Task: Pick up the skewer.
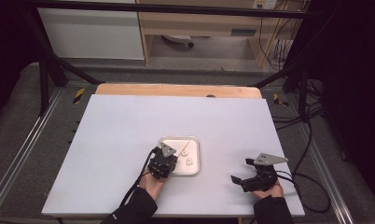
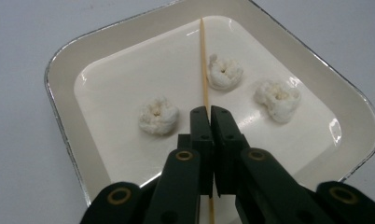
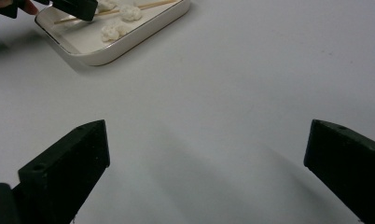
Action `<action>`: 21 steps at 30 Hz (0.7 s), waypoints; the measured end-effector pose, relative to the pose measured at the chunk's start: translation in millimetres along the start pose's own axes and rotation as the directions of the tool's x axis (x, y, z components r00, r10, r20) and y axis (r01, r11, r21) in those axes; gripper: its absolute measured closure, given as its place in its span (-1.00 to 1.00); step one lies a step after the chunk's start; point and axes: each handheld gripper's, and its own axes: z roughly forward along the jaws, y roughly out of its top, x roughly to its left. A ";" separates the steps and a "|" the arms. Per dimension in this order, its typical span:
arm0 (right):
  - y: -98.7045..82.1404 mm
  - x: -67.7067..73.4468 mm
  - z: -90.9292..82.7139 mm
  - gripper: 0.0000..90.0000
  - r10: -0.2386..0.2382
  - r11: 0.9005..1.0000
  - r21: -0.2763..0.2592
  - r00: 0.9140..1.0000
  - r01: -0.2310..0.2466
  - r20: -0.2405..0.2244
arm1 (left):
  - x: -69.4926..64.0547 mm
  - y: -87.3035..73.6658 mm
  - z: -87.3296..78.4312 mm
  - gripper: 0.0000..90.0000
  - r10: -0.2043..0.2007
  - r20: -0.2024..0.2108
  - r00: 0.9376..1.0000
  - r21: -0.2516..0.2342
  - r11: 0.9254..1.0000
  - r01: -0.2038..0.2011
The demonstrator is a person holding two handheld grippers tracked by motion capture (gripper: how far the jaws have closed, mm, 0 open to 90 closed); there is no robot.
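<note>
Left gripper view, left gripper [image 2: 210, 112] clamped on skewer [image 2: 204, 60], its near end hidden, right gripper [image 3: 206, 149] wide open, empty.

The bench [image 1: 120, 116] has a pale grey-white top, with a strip of light wood [image 1: 176, 90] along its far edge. It stands on grey carpeted floor [image 1: 17, 107]. Black metal frame bars [image 1: 50, 56] slant down at the far left and far right, and another runs across the far top. Beyond stand a white cabinet [image 1: 92, 32] at the left and a light wooden shelf unit [image 1: 199, 23] beside it. Black cables [image 1: 307, 140] trail over the floor at the right. The far right corner is dark.
</note>
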 end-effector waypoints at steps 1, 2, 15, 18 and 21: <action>0.0 0.0 0.0 -0.98 0.000 1.000 0.000 1.000 0.000 0.000 | 1.0 0.4 -1.5 0.96 0.001 0.005 1.000 -0.007 1.000 -0.001; 0.0 0.0 -0.1 -0.98 -0.001 1.000 -0.001 1.000 0.001 0.000 | 1.9 0.7 -3.1 0.96 0.001 0.008 1.000 -0.013 1.000 -0.001; 0.3 0.7 0.0 -0.98 -0.011 1.000 0.000 1.000 0.011 0.003 | 12.6 2.7 -19.4 0.96 0.037 0.061 0.997 -0.053 0.998 -0.034; 0.9 1.7 0.4 -0.98 -0.019 1.000 0.004 1.000 0.019 0.007 | 15.7 3.4 -23.9 0.97 0.042 0.076 0.996 -0.060 0.997 -0.037; 1.8 3.3 1.5 -0.98 -0.030 0.999 0.011 1.000 0.030 0.010 | 19.3 3.9 -28.1 0.96 0.047 0.092 0.995 -0.074 0.996 -0.040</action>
